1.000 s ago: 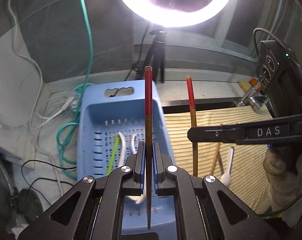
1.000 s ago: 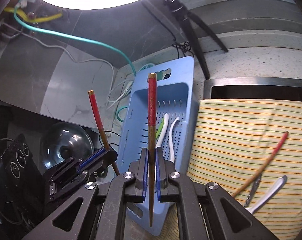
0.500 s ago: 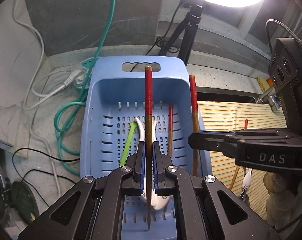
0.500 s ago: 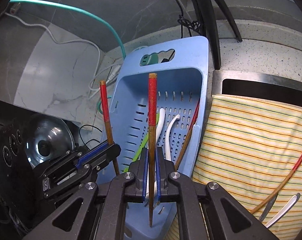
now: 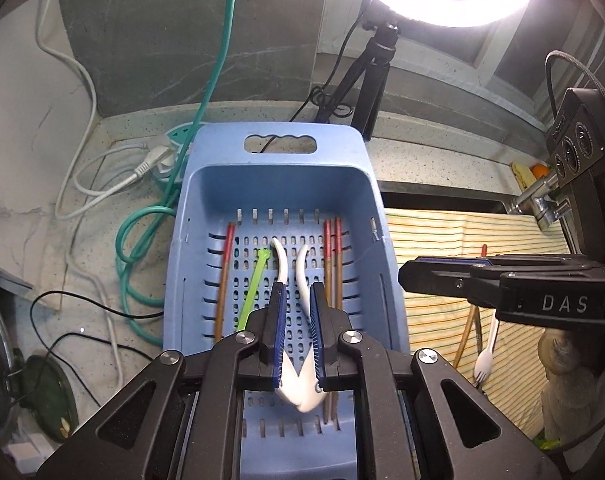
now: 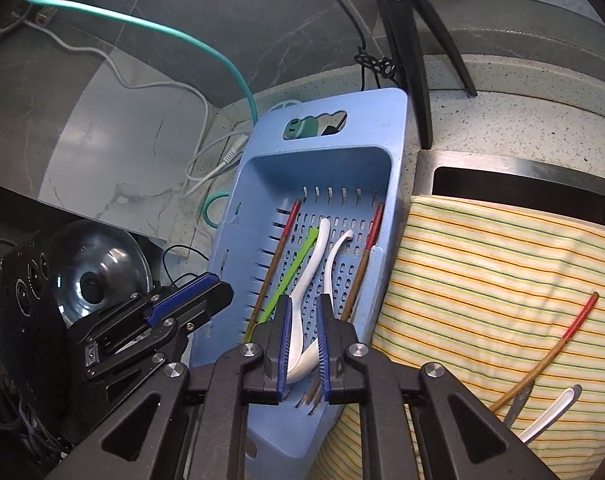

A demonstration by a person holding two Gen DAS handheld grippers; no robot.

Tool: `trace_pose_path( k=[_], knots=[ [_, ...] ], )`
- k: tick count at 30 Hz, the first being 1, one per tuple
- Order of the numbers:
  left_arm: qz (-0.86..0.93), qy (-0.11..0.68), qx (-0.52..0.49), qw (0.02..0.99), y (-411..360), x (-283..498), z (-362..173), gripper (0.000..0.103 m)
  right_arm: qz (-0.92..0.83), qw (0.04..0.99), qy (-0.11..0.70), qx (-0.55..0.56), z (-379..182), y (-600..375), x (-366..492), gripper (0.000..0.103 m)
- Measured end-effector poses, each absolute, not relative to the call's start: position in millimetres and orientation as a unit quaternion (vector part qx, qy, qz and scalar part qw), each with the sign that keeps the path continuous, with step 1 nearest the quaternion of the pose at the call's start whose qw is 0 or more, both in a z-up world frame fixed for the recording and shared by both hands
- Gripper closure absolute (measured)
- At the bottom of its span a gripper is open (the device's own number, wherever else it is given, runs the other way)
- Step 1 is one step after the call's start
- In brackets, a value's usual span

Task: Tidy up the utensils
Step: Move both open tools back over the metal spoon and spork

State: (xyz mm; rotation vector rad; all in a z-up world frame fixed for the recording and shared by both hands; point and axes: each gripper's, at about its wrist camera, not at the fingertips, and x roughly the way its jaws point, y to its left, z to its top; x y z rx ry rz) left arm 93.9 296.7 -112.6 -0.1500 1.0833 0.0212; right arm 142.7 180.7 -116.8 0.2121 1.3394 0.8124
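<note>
Through the left wrist camera, I am hovering my left gripper (image 5: 296, 336) over the blue basket (image 5: 280, 184), its jaws just parting with nothing between the pads. Four red-tipped chopsticks are lying in the basket: one (image 5: 224, 276) along the wall at 9 o'clock, three (image 5: 332, 256) bunched toward 3 o'clock. A green utensil (image 5: 254, 284) and two white spoons (image 5: 290, 276) are resting between them. My right gripper (image 5: 406, 278) is reaching in from 3 o'clock.

Through the right wrist camera, my right gripper (image 6: 304, 344) is also opening, released and carrying nothing, over the basket (image 6: 382, 128). On the striped cloth (image 6: 482, 264) at 3 o'clock, a last chopstick (image 6: 550, 352), a white utensil (image 6: 548, 414) and a grey metal piece (image 6: 518, 402) are waiting. My left gripper (image 6: 218, 294) is showing at 9 o'clock.

I am judging the drop step as finishing. Next I am needing to swing toward the cloth, open wider, and pinch that chopstick along its shaft without dragging the fabric.
</note>
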Motion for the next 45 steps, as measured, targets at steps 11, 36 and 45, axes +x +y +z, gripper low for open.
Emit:
trace_pose_path(
  k=[11,36,45],
  knots=[
    [-0.019,0.48,-0.041,0.876,251.8,55.8,-81.3,0.09,0.37,0.724,0.574,0.096,-86.1,105.1,143.1,0.069],
    [-0.12,0.543,-0.07,0.828,116.0,16.8,-155.1,0.082,0.324,0.677,0.643,0.153,-164.5,-29.0,123.1,0.067],
    [-0.102,0.553,-0.057,0.825,104.8,-4.6,-171.0,0.059,0.336,0.66,0.652,0.163,-177.3,-16.2,118.2,0.067]
  ],
)
